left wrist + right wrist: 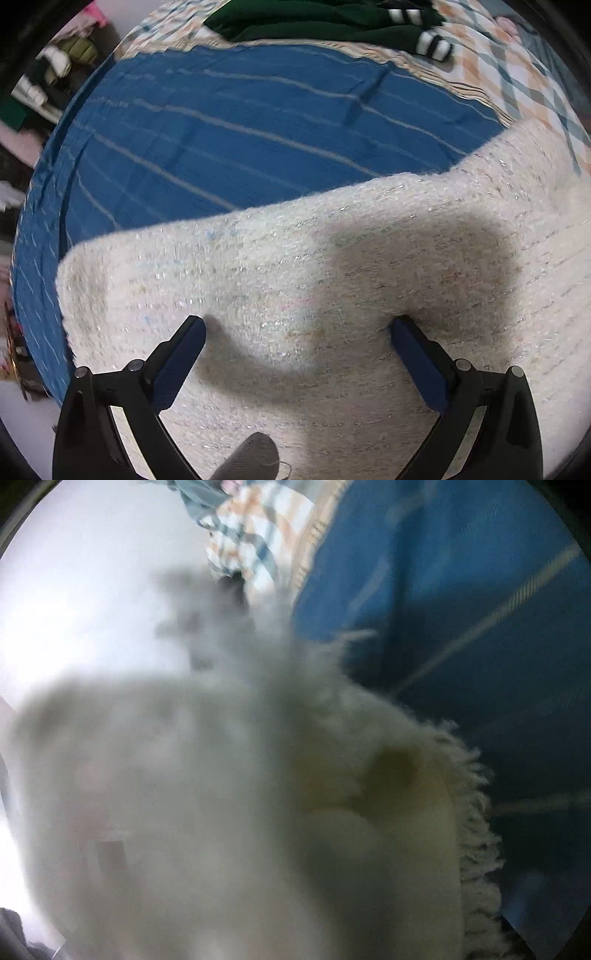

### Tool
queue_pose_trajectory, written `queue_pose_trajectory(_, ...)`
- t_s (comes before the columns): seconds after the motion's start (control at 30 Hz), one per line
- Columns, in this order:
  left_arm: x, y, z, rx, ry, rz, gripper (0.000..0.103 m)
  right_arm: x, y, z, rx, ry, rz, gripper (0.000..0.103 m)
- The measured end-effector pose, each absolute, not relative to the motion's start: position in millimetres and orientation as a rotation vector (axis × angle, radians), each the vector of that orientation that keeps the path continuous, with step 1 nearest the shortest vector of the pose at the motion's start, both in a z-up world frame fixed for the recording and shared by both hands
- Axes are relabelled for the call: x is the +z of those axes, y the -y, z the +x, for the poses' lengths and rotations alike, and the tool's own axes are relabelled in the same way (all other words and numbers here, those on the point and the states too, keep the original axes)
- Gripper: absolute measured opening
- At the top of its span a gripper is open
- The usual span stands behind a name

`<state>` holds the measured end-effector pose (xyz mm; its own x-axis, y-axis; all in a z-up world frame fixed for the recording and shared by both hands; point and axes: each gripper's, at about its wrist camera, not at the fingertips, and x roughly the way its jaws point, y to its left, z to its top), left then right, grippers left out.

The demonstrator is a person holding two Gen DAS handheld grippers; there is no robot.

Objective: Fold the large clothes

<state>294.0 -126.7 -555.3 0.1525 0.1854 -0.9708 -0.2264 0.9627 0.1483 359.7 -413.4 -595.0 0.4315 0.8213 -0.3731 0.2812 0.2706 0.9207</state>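
1. Left wrist view: the left gripper (298,325) hangs over a white fuzzy knit (332,280), its two blue-padded fingers (177,365) spread wide with nothing between them; whether the tips touch the cloth cannot be told
2. The knit fills the near half of this view, lying flat on a blue sheet (229,122) with thin pale stripes; its far edge runs from near left up toward the far right, and silver threads glint in the weave
3. The gripper's shadow falls on the knit, darkest just beyond the right finger
4. Beyond the blue sheet lies a plaid cover (517,70) in orange, grey and white, and on it at the far edge a dark green garment (325,22) with black-and-white striped cuffs
5. At the far left, off the bed, sits a blurred heap of clothes (55,70)
6. Right wrist view: the same knit (207,812) hangs right against the lens, out of focus, filling the near and left of the picture; a fringe (476,812) of loose yarn runs down its right edge
7. The right gripper's fingers are hidden behind this cloth, so whether they are spread or pinching it cannot be told
8. To the right lies the blue sheet (480,609), at the far middle the plaid cover (255,550), and at the far left a bright white surface (85,590)
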Motion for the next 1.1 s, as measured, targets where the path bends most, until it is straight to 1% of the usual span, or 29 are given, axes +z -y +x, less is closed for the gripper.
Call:
queue_pose_trajectory(0.13,-558,147,302,0.214,-1.378,-0.055,0.103,-539,425,337,0.479,-1.051,1.249,0.022)
queue_pose_trajectory(0.2,-564,156,308,0.201,-1.359,-0.038,0.103,-520,428,330,0.475,-1.021,1.221,0.022)
queue_pose_trajectory(0.37,-569,150,326,0.196,-1.314,-0.09,0.103,-517,432,334,0.419,-1.047,1.171,0.022)
queue_pose_trajectory(0.5,-552,120,318,0.219,-1.325,-0.177,0.103,-473,406,336,0.477,-1.058,0.982,0.022)
queue_pose_trajectory(0.63,-517,62,264,0.343,-1.294,-0.351,0.103,-426,353,339,0.527,-1.067,0.791,0.022)
queue_pose_trajectory(0.7,-498,29,217,0.439,-1.268,-0.42,0.103,-399,312,337,0.572,-1.073,0.676,0.022)
queue_pose_trajectory(0.83,-477,-29,117,0.643,-1.243,-0.484,0.103,-371,213,330,0.687,-1.092,0.441,0.022)
queue_pose_trajectory(0.93,-480,-53,58,0.765,-1.25,-0.514,0.103,-373,130,301,0.798,-1.119,0.252,0.022)
queue_pose_trajectory(1.0,-490,-66,20,0.846,-1.269,-0.541,0.103,-390,73,276,0.861,-1.143,0.119,0.022)
queue_pose_trajectory(1.1,-507,-79,-23,0.923,-1.29,-0.629,0.103,-431,1,233,0.903,-1.2,-0.075,0.022)
